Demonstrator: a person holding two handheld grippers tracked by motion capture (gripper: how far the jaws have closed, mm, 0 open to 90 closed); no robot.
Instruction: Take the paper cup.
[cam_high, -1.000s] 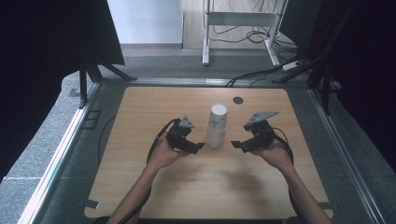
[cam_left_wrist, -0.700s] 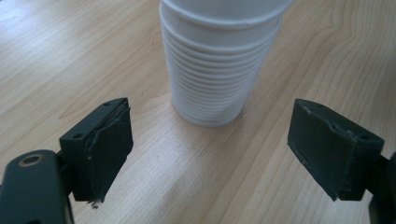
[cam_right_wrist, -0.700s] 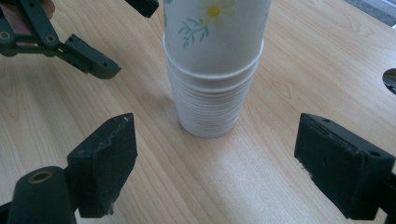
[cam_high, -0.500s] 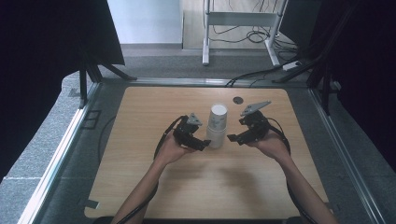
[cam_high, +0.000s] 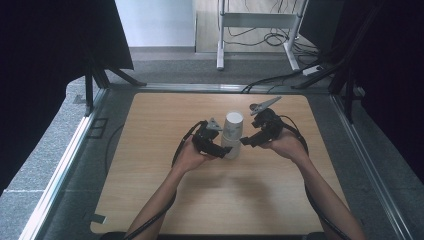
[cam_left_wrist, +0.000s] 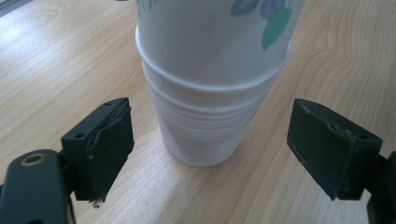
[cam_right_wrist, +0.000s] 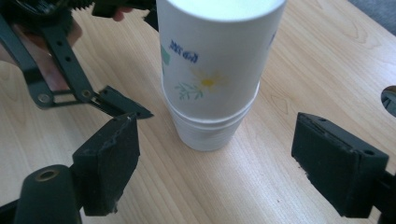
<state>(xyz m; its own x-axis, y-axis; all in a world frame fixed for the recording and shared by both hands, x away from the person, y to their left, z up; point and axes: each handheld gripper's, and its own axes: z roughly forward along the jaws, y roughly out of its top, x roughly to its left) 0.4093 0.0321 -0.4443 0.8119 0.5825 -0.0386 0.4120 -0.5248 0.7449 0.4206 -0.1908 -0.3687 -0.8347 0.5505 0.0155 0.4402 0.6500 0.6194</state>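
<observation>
Standing upside down on the table (cam_high: 165, 200) – white paper cups (cam_high: 232, 132), flower-printed

White paper cup stack (cam_high: 232, 134) standing upside down: top cup printed with yellow daisy, green leaves, blue lettering, purple-blue petals; lower cups plain white with ribbed rims. Light wood-grain tabletop (cam_high: 165, 115), pale beige. Left gripper (cam_high: 216, 148) and right gripper (cam_high: 249, 140): matte black jaws, grey plates on top. Black cables.

White cup stack (cam_high: 232, 135) upright between left gripper (cam_high: 223, 151) and right gripper (cam_high: 245, 141)
</observation>
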